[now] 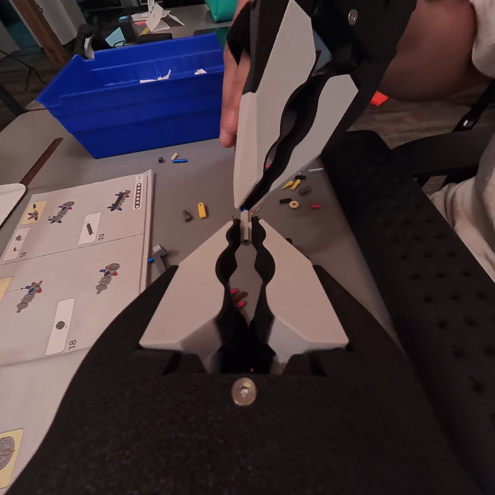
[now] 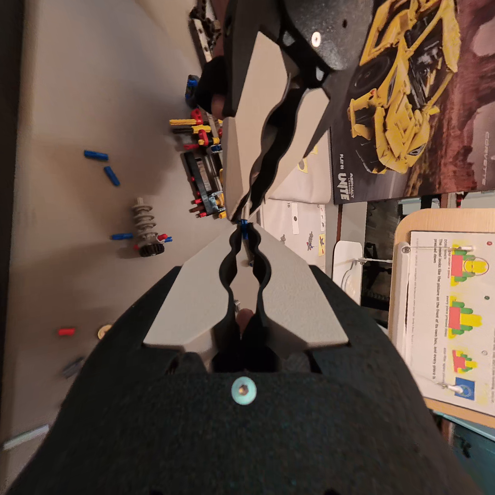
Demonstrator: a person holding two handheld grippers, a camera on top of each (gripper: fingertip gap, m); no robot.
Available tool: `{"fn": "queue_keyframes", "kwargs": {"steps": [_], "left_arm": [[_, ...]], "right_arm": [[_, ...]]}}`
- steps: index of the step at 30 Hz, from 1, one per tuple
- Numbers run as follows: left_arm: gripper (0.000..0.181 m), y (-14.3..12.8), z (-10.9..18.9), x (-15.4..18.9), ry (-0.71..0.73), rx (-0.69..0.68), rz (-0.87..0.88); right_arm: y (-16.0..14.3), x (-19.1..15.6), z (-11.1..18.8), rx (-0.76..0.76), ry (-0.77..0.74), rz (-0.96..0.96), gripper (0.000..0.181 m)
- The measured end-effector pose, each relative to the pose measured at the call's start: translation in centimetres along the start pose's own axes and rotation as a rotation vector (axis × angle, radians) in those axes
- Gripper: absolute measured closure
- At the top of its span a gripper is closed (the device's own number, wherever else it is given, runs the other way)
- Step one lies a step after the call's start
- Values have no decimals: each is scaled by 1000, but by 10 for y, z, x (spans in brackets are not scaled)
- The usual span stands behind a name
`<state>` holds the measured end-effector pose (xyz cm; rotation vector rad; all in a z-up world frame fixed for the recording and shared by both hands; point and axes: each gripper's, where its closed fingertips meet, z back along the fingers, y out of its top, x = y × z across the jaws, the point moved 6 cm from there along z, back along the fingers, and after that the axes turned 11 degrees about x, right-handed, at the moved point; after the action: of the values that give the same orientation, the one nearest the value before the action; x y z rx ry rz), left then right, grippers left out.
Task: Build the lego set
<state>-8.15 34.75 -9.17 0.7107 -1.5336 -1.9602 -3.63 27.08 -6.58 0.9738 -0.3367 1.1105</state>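
Two grippers meet tip to tip above the counter (image 1: 187,187). My left gripper (image 1: 245,223) has its jaws closed on a small light grey connector (image 1: 245,227), which stands upright between the tips. My right gripper (image 2: 243,229) has its jaws pinched on a blue pin (image 2: 243,227), and the pin touches the connector's top end. In the left wrist view the right gripper comes in from 12 o'clock. At 9 o'clock lies the open instruction booklet (image 1: 80,254), and at 11 o'clock sits a blue bin (image 1: 139,107). Loose pieces are scattered at 2 o'clock. In the right wrist view a grey gear stack (image 2: 144,227) lies at 9 o'clock, a partly built frame (image 2: 203,166) at 11 o'clock, and the set's box (image 2: 401,107) at 1 o'clock.
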Motion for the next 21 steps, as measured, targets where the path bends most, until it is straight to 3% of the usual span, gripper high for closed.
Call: {"fn": "queue_keyframes", "kwargs": {"steps": [4, 15, 21], "left_arm": [[174, 2, 0, -5, 39, 14, 5], [174, -9, -10, -13, 136, -96, 22], [175, -8, -9, -14, 142, -61, 6]], "right_arm": [[-4, 5, 1, 45, -79, -128, 179], [-14, -6, -16, -154, -236, -184, 179], [-18, -3, -15, -63, -281, -347, 177]]}}
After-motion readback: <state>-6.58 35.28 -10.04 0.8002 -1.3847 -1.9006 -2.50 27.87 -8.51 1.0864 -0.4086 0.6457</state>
